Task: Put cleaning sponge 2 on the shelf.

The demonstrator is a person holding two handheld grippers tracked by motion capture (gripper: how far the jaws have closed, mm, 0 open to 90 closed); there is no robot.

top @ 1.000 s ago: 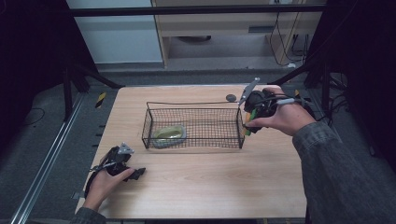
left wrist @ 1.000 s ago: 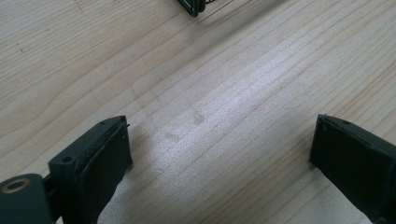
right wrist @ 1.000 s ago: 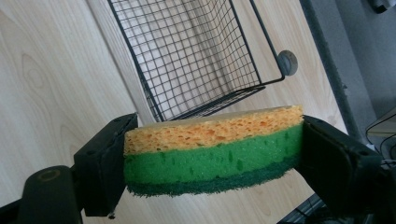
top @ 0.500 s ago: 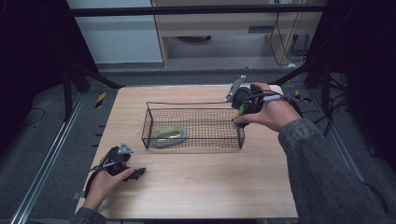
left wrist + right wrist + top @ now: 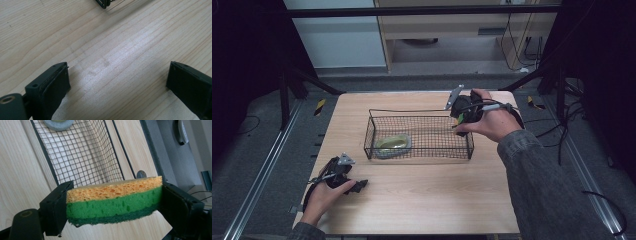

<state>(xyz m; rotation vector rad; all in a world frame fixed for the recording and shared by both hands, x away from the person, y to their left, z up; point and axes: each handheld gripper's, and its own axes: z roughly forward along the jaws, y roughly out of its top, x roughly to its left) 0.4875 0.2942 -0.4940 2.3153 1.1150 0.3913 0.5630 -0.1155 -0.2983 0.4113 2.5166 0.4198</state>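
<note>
High view: the bench (image 5: 422,200) carries a wire basket (image 5: 419,135), and your right gripper (image 5: 460,120) hangs at the basket's right end, near the far rim. Your left gripper (image 5: 357,186) rests on the bench near the front left corner; its fingers (image 5: 53,83) stand wide apart with nothing between them. The right fingers (image 5: 56,207) are closed on a sponge (image 5: 113,201), held by its two short ends, so the long axis runs from one finger to the other, yellow face up and green scouring face down. I judge it light, soft and easy to squash, so a gentle grip is enough. A small grey dish (image 5: 393,145) lies in the basket's left end.
</note>
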